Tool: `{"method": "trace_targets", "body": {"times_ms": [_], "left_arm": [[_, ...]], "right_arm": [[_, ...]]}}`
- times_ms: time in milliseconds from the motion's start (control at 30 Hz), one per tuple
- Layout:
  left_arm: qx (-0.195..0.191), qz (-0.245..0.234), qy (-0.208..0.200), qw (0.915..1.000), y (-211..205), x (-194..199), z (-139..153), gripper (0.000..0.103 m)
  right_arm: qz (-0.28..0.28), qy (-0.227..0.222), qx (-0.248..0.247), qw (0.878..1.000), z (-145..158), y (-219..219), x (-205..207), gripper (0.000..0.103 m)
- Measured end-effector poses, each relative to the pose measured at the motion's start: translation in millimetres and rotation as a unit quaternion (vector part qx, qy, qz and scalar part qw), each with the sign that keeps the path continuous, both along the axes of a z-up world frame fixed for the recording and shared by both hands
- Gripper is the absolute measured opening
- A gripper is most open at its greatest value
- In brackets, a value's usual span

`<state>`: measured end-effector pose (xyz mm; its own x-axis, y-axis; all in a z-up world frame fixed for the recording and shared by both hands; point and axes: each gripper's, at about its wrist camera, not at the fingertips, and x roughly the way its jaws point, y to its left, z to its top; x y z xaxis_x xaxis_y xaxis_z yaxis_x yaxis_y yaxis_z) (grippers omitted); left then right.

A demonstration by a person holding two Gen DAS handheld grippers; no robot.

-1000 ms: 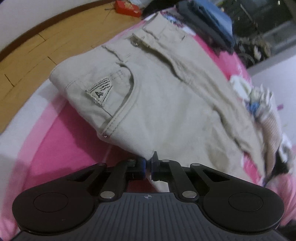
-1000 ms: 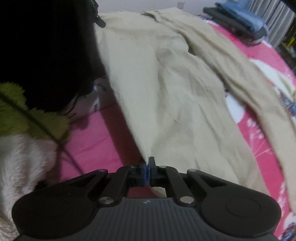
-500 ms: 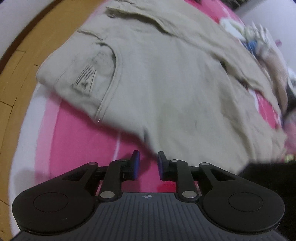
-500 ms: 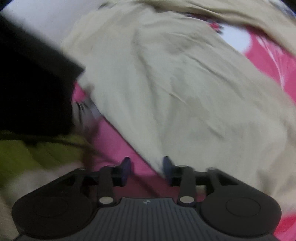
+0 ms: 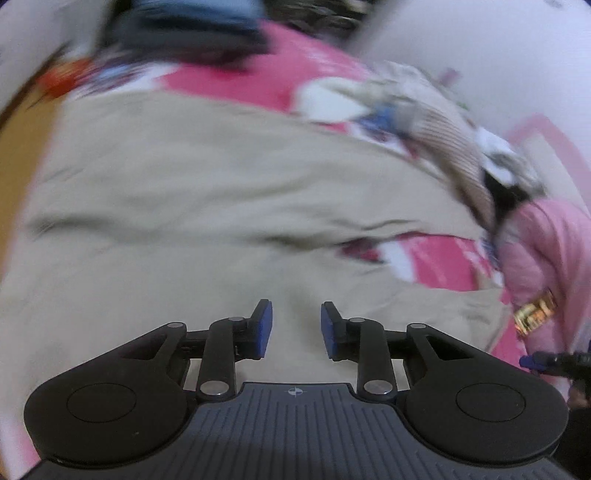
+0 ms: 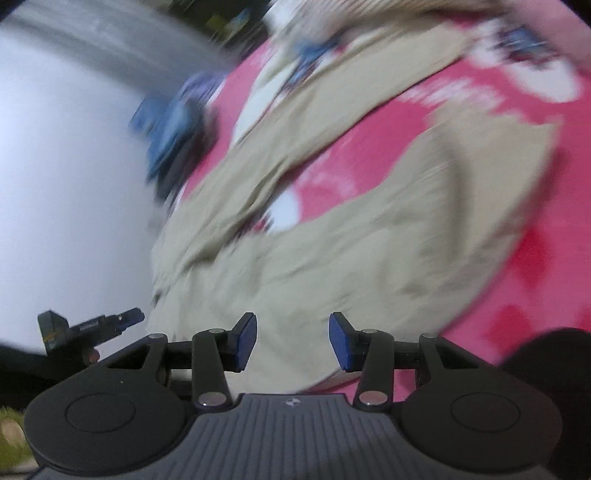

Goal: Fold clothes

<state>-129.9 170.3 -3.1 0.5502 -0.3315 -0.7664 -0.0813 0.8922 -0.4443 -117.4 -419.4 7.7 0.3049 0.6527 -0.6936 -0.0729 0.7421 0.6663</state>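
Left wrist view first, nearest things: left gripper (image 5: 296, 328) now spread wide with nothing between its blue pads (image 5: 263, 328), though a second ago pinched shut on the hem of the beige trousers (image 5: 207, 206). Same story on the right wrist view: right gripper (image 6: 292, 341) parted and empty over the cloth, where a second ago clamped on an edge. Means the fold just made has been let go and dropped flat; probably a move toward a fresh grip for the next fold.

Directly under both sets of fingers: trousers spread across the pink bedsheet (image 5: 236, 81), both legs still running long and splayed in a V, with pink sheet showing in the gap. So only part folded, by the look of it.

Cloth: matte cotton twill, thick, soft creases, one long ridge across the middle. Limp, likely to slump if lifted by one corner.

Further out on the left view: heap of mixed clothes (image 5: 443, 122), one ribbed, along the right side, and a padded pink garment (image 5: 546, 254). Farthest: stack of dark blue folded clothes (image 5: 192, 26) near the bed's far edge, heavily smeared by motion blur, so possibly more than one item.
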Motion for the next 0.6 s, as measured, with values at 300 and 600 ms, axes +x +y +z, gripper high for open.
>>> {"method": "trace_targets", "body": {"times_ms": [300, 600], "left_arm": [[0.016, -0.229, -0.046, 0.9721, -153.7, 100.3, -35.2, 0.036], [0.013, -0.367, -0.081, 0.9265, -257.5, 136.5, -59.0, 0.041]], "right_arm": [[-0.206, 0.043, -0.032, 0.977, -0.4, -92.3, 24.1, 0.058], [-0.253, 0.094, -0.089, 0.959, -46.7, -116.7, 104.4, 0.065]]}}
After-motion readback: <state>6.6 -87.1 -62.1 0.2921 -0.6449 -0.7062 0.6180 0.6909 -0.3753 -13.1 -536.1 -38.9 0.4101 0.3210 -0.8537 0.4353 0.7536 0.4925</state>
